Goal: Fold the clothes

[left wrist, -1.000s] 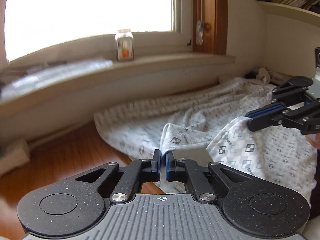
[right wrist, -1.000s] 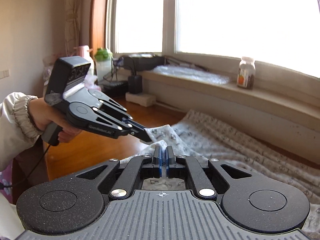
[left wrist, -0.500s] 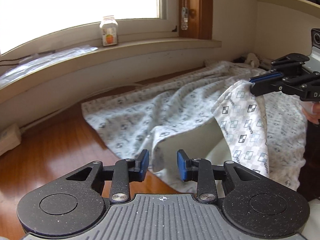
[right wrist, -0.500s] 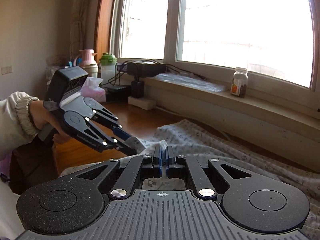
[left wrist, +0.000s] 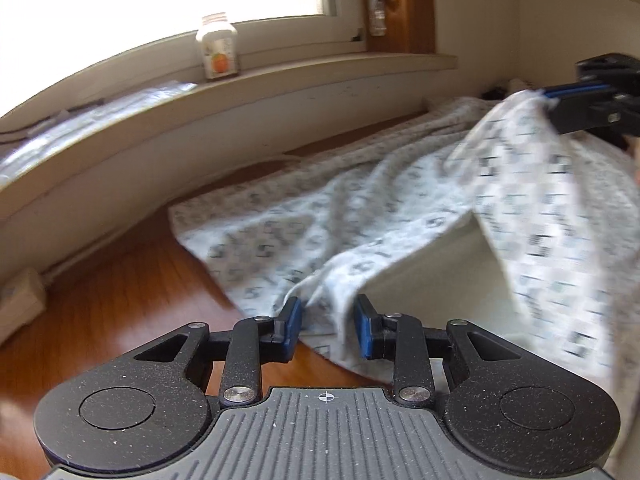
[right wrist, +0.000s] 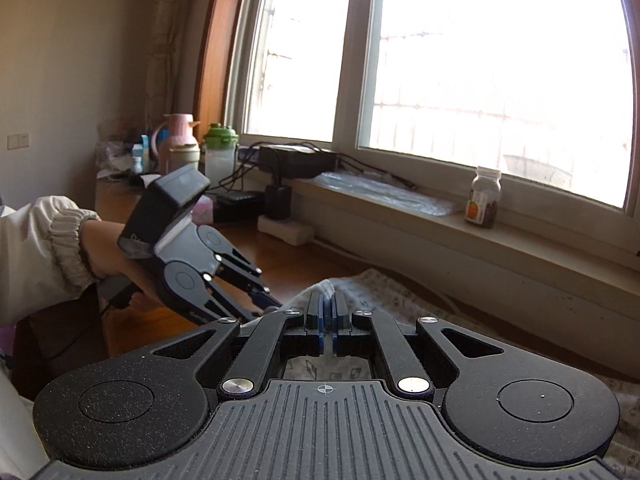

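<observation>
My right tongs (right wrist: 327,320) pinch the patterned garment's (left wrist: 360,216) raised corner, my left tongs (left wrist: 327,326) gape over its near edge beside bare wooden surface (left wrist: 120,292).

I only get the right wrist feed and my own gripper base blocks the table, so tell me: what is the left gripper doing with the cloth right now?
Observer: The left gripper is open; its blue pads sit either side of a low fold of the patterned garment, not clamped on it.
Operator: And my side, does the grip look real?
Observer: Yes. From the left wrist view the right gripper is shut on the garment, holding a corner raised so the cloth drapes down from it.
Operator: What's under the lifted part?
Observer: A pale plain surface shows beneath the raised flap, with the wooden tabletop bare to the left of the garment.
</observation>
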`<action>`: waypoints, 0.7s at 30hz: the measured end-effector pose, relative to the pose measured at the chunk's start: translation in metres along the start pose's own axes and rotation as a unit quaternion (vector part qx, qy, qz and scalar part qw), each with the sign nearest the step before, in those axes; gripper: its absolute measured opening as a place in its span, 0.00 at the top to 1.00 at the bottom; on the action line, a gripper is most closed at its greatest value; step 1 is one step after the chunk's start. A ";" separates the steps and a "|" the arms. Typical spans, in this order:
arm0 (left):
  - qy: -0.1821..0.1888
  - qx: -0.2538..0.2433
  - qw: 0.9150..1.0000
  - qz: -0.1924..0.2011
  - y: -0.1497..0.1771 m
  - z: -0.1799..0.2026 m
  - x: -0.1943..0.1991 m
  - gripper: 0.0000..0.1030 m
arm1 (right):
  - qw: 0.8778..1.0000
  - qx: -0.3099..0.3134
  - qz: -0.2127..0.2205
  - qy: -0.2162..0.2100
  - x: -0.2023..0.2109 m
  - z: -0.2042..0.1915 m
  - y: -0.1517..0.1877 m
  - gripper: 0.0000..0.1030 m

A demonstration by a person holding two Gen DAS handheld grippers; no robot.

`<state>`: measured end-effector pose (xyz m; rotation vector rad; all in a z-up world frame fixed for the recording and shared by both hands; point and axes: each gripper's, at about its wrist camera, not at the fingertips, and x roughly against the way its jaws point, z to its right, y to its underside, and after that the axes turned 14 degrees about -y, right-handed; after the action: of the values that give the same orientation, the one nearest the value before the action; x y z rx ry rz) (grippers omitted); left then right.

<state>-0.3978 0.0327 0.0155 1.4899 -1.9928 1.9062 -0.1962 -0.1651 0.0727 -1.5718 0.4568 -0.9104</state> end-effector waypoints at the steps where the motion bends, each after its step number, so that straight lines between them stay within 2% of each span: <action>1: -0.013 0.002 1.000 0.000 -0.001 -0.004 -0.004 0.68 | 1.000 0.002 0.002 0.000 -0.003 0.000 -0.002 0.95; 4: -0.024 0.025 0.999 -0.003 -0.002 -0.018 -0.014 0.68 | 1.000 0.014 0.005 0.001 -0.015 0.001 -0.008 0.95; 10: -0.022 0.030 0.999 -0.004 0.005 -0.013 0.001 0.67 | 0.999 0.042 -0.015 0.015 -0.037 0.005 -0.006 0.95; 13: -0.028 0.025 0.999 0.013 0.010 -0.012 0.019 0.67 | 0.999 0.045 -0.019 0.015 -0.045 0.007 -0.005 0.95; 17: -0.008 0.022 0.999 0.040 0.013 -0.011 0.036 0.67 | 0.998 0.056 -0.015 0.014 -0.052 0.004 -0.009 0.95; 19: 0.014 0.015 0.999 0.041 0.014 -0.010 0.042 0.79 | 0.998 0.062 -0.008 0.011 -0.052 0.002 -0.012 0.95; 20: 0.021 0.011 0.999 0.032 0.015 -0.010 0.042 0.89 | 0.998 0.066 -0.001 0.012 -0.051 0.000 -0.014 0.95; 21: 0.018 0.008 0.999 0.028 0.017 -0.010 0.044 0.90 | 0.997 0.070 0.006 0.013 -0.049 -0.001 -0.015 0.95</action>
<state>-0.4379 0.0109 0.0308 1.4081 -2.0306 1.9594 -0.2306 -0.1266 0.0722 -1.4301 0.4120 -0.9342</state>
